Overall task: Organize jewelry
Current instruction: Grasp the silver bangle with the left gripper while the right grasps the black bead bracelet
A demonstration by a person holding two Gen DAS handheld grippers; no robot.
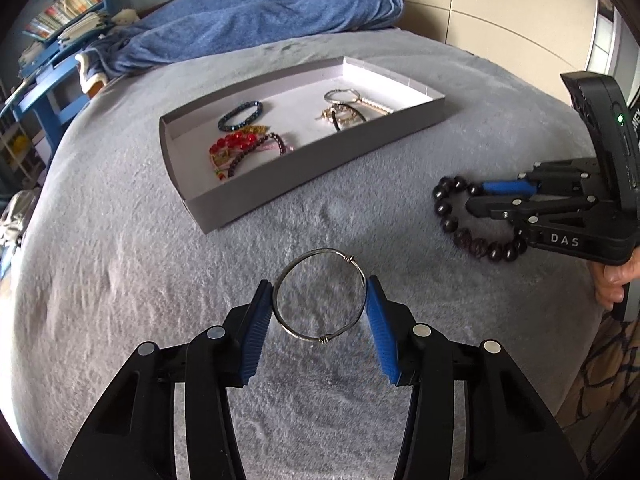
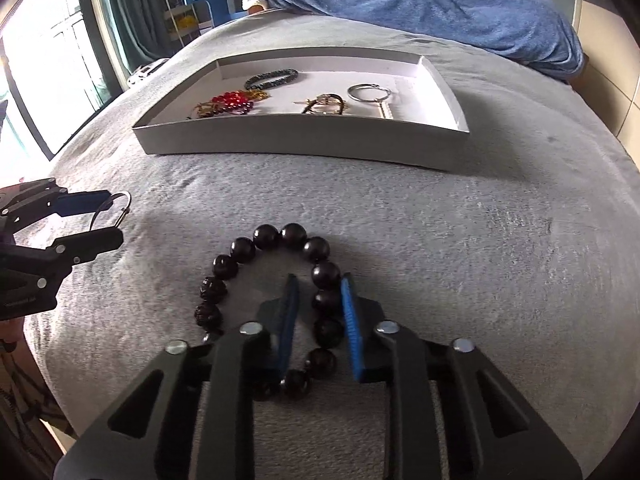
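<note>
The left gripper (image 1: 319, 295) clamps a wire bangle (image 1: 319, 295) across its width over the grey blanket (image 1: 120, 264). At 3 o'clock, the right gripper (image 2: 319, 294) pinches a dark bead bracelet (image 2: 266, 236); its near beads hide behind the fingers. At 12 o'clock sits the grey tray (image 1: 304, 172), blue bedding (image 1: 256, 12) beyond.

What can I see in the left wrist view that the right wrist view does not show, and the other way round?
Only the left wrist view shows the blue shelf with books and the person's hand holding the right tool. Only the right wrist view shows the bright window and how the right tongs close on the dark bead bracelet. Both show the grey tray with jewelry, the blue blanket, and the left tongs gripping the silver wire bangle.
</note>
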